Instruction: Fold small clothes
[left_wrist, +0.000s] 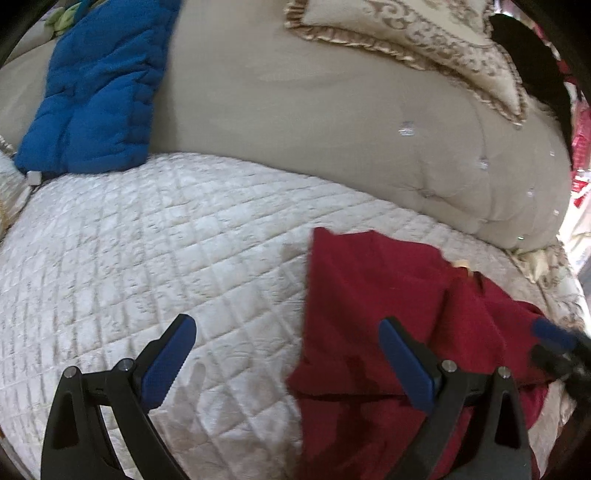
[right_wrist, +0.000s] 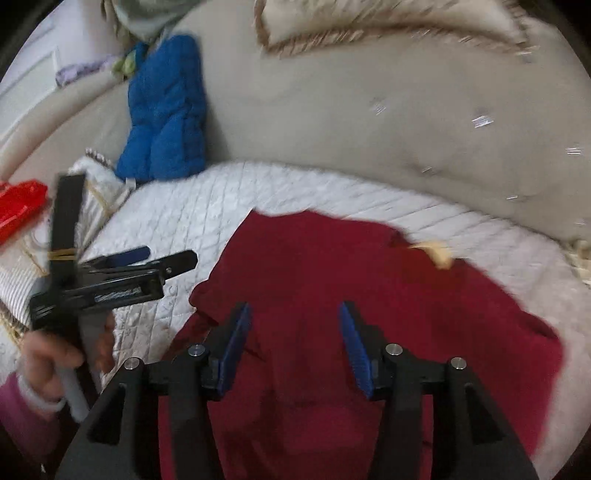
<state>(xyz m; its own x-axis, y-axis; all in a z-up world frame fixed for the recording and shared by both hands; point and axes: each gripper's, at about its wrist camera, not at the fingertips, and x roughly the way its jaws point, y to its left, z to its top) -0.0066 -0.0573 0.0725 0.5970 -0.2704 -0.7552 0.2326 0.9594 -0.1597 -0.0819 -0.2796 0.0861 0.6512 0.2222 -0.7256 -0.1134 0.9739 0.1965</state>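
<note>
The dark red garment (right_wrist: 332, 295) lies spread on the quilted white bedcover (left_wrist: 147, 240) of the bed, near the front edge, so that both grippers can reach it from the same side. It is not flat yet: its left edge is bunched and a pale label (right_wrist: 436, 254) shows near the neck, which suggests that the inside or the collar is turned up.

The right gripper (right_wrist: 293, 347) hangs directly over the middle of the garment. Its jaws stand partly apart and nothing is between them, so it holds no cloth. I think it is placed here to choose an edge to pinch.

The left gripper (left_wrist: 284, 354) waits beside the garment, over the bare bedcover, with its jaws wide and empty. Only 1 finger is over the red cloth. In the right wrist view the person's hand (right_wrist: 55, 354) holds this tool well to the left, probably to keep the cloth free for the other gripper.

A blue padded garment (left_wrist: 96, 85) rests farther back on the beige duvet (left_wrist: 332, 122), well apart.

The folding seems only at its beginning.
</note>
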